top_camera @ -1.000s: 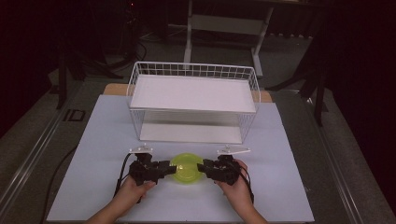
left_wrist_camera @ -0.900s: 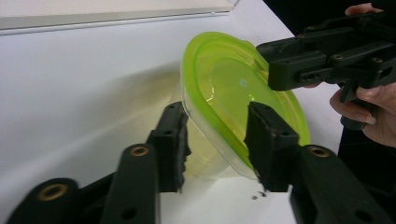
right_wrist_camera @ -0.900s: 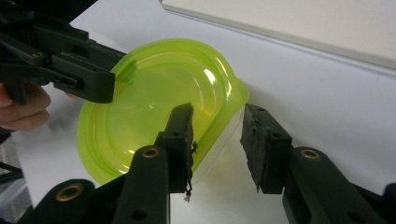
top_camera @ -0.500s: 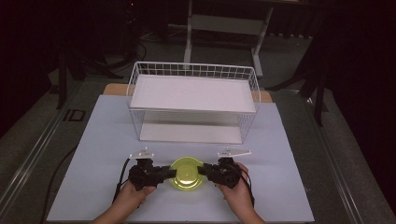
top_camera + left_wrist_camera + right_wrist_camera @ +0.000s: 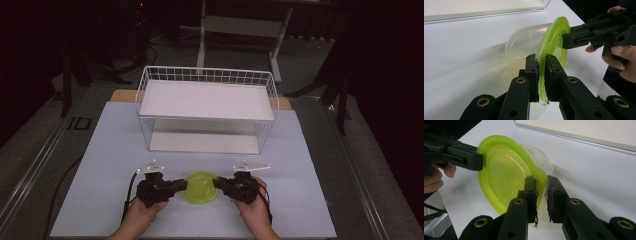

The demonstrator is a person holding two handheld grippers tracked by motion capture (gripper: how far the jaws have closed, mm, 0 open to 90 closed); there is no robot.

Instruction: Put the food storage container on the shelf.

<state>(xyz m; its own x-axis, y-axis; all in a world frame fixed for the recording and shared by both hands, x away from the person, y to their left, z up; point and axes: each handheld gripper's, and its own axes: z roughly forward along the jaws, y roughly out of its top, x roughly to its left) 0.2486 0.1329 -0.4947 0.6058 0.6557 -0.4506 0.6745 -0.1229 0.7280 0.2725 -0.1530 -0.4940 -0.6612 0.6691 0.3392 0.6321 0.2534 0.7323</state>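
Near the front edge of the desk (image 5: pixel 115 150), about midway between its left and right corners, a clear container with a yellow-green lid (image 5: pixel 201 187) sits between the two grippers. Having just been closing, the left gripper (image 5: pixel 181 185) has its jaws nearly together, pinching the lid's rim from the left, the rim clamped between both pads (image 5: pixel 534 72). Opposite it, the right gripper (image 5: pixel 218 183), whose jaws have also just been closing, grips the rim with a slightly wider gap, while a white wire basket (image 5: pixel 207 107) stands well behind, toward the back edge.
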